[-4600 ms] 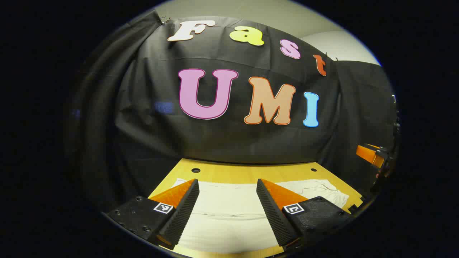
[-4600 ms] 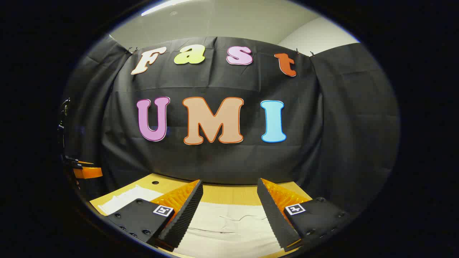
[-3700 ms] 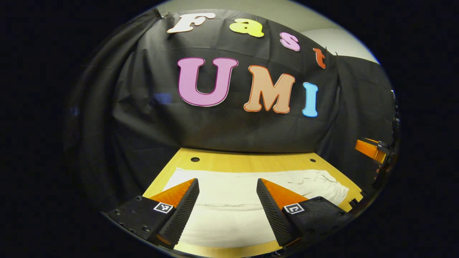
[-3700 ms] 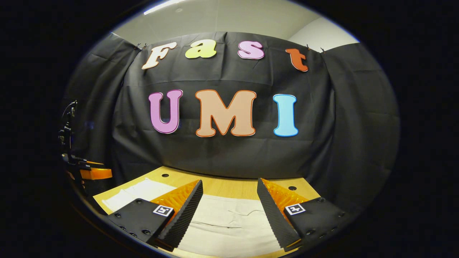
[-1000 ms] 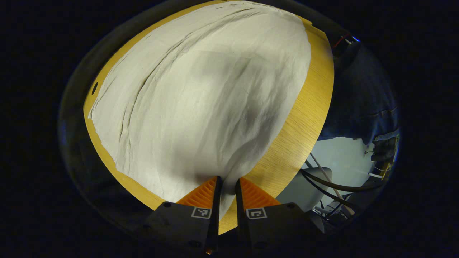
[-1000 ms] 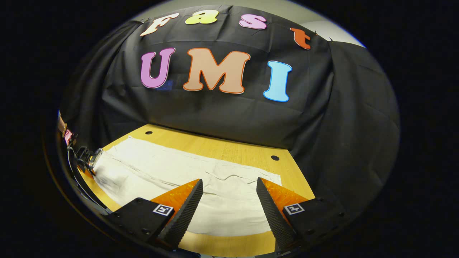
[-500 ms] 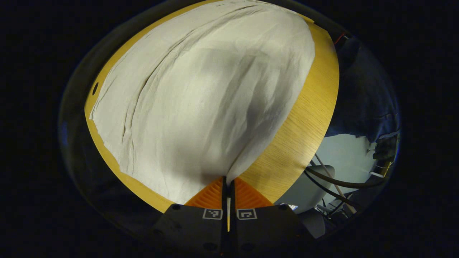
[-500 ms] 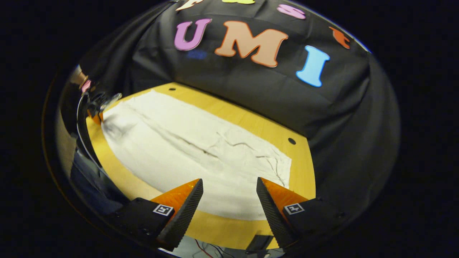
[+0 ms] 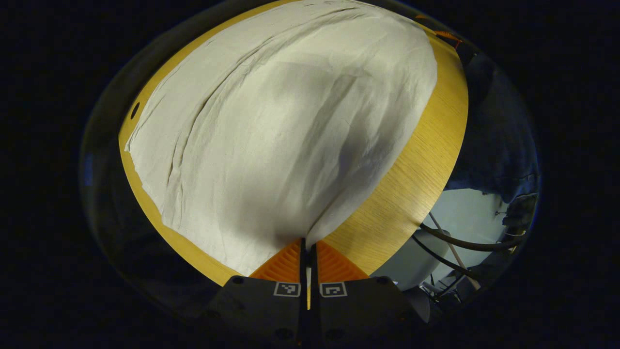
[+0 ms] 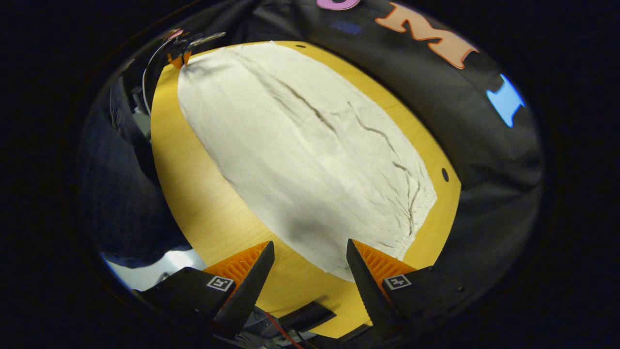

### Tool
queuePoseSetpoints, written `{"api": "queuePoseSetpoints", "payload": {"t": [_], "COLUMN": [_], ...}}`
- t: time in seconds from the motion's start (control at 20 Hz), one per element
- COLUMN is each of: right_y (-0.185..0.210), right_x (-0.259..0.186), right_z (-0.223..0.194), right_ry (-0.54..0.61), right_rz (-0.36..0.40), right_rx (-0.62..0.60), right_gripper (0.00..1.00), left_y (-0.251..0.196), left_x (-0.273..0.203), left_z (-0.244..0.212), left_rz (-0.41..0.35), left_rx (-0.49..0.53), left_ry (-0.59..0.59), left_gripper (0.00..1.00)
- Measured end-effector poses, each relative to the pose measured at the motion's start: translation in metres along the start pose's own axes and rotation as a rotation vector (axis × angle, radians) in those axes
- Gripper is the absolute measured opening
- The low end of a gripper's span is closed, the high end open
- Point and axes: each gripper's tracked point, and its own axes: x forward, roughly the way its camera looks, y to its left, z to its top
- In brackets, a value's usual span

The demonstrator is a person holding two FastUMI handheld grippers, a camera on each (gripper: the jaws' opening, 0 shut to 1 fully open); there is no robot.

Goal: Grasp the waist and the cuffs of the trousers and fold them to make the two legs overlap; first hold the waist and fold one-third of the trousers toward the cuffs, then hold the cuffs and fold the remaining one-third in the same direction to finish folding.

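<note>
The pale trousers (image 9: 271, 135) lie spread flat on the wooden table (image 9: 411, 165). The left gripper (image 9: 307, 249) pinches their near corner, fingers together. The right gripper (image 10: 310, 264) hovers with fingers apart above the waist end (image 10: 387, 228).

The pale, creased cloth trousers (image 9: 271, 140) lie spread flat on the yellow wooden table (image 9: 411, 169), reaching nearly to its far edge by the black cloth wall (image 10: 484, 140). The left gripper (image 9: 307, 249) pinches their near corner at one end. At the other end, the right gripper (image 10: 310, 257) hovers, jaws apart, over the near edge beside the gathered waist (image 10: 416, 203).
</note>
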Motion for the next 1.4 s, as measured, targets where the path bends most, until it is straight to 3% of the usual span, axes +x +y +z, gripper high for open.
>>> {"api": "queuePoseSetpoints", "payload": {"t": [0.2, 0.4, 0.6, 0.85, 1.1, 1.25, 1.4], "right_y": [0.002, 0.006, 0.012, 0.008, 0.001, -0.011, -0.011], "right_x": [0.027, 0.04, 0.043, 0.046, 0.047, 0.051, 0.052], "right_z": [-0.018, -0.018, -0.019, -0.019, -0.019, -0.018, -0.02], "right_ry": [0.094, 0.146, 0.185, 0.212, 0.243, 0.244, 0.239], "right_rz": [0.104, 0.178, 0.243, 0.262, 0.232, 0.172, 0.155], "right_rx": [-0.077, -0.071, -0.048, -0.011, 0.031, 0.043, 0.025], "right_gripper": [0.96, 0.98, 0.93, 0.88, 0.68, 0.24, 0.09], "left_y": [0.0, 0.0, 0.001, 0.001, 0.001, 0.001, 0.001], "left_x": [0.0, 0.0, 0.001, 0.0, 0.001, 0.001, 0.002], "left_z": [0.0, 0.001, 0.0, 0.001, 0.001, 0.002, 0.002], "left_rz": [-0.005, -0.017, -0.016, -0.031, -0.043, -0.049, -0.046], "left_rx": [-0.014, -0.019, -0.002, 0.005, -0.01, -0.03, -0.022], "left_ry": [0.007, 0.025, 0.031, 0.035, 0.025, 0.024, 0.032], "left_gripper": [0.0, 0.0, 0.0, 0.0, 0.0, 0.0, 0.0]}}
